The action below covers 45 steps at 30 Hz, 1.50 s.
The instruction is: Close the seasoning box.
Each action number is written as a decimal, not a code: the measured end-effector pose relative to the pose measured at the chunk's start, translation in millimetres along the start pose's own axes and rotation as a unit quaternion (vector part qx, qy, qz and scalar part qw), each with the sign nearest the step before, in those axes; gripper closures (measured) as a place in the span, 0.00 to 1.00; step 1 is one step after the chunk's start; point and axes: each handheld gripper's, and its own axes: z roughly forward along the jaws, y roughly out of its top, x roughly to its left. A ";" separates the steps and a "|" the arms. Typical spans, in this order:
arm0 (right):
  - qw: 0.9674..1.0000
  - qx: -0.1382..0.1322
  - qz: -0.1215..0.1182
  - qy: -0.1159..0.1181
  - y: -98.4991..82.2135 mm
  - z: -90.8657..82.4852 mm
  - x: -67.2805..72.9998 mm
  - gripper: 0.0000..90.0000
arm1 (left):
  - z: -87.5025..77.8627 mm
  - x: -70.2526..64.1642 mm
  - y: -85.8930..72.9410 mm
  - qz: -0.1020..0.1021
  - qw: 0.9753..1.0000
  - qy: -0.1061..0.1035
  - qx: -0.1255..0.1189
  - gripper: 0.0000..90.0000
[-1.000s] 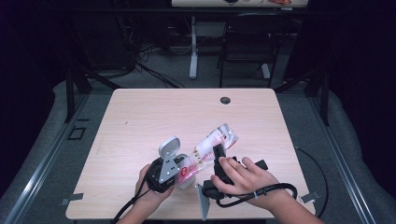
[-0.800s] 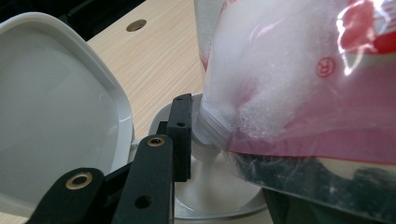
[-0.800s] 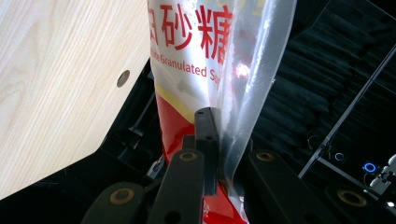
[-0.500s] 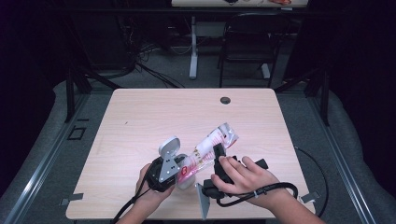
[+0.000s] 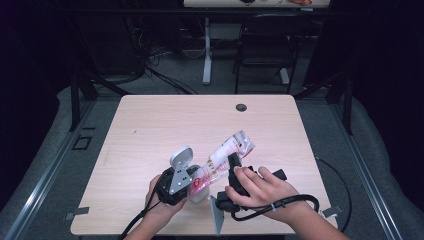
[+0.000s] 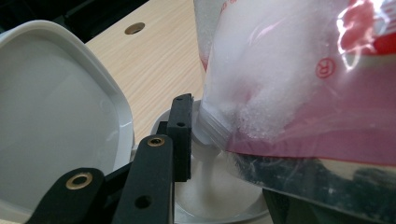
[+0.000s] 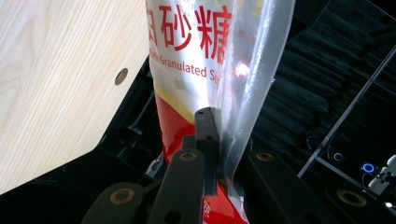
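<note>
A clear and red bag of white granulated sugar [image 5: 226,151] hangs tilted over a small white container [image 5: 200,195] near the table's front edge. My right gripper [image 5: 234,163] is shut on the bag [image 7: 196,56], its jaws pinching the plastic from both sides. My left gripper [image 5: 191,188] is shut on the container, and one of its fingers [image 6: 182,135] lies against the rim. The container's lid [image 6: 51,116] stands flipped up at the left. Sugar runs from the bag's lower corner [image 6: 210,135] into the container, where a white heap [image 6: 215,191] lies. The bag hides the left gripper's other jaw.
The light wooden table [image 5: 165,125] has a round cable hole [image 5: 241,107] near its far edge. Behind the table stand a dark chair [image 5: 265,45] and a white table leg [image 5: 206,50] with cables on the floor. A black cable [image 5: 300,200] trails from the right gripper.
</note>
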 end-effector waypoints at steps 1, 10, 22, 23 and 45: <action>1.000 -0.003 0.003 0.001 -0.4 0.5 0.1 0.97 | 0.1 0.0 0.0 0.000 1.000 0.000 0.000 0.79; 1.000 -0.001 -0.001 0.001 -2.5 -1.7 -1.1 0.97 | -0.7 -2.2 1.7 -0.001 1.000 -0.004 -0.002 0.79; 1.000 0.002 -0.004 0.000 -6.3 -6.7 -0.3 0.97 | -1.2 -5.6 4.8 0.004 1.000 -0.008 -0.005 0.79; 1.000 0.003 -0.005 0.001 -6.5 -7.2 -0.3 0.97 | -1.0 -6.1 4.9 0.002 1.000 -0.008 -0.005 0.79; 1.000 0.000 -0.001 0.005 -12.4 -10.7 3.0 0.97 | 0.6 -11.0 8.0 0.003 1.000 -0.014 -0.008 0.79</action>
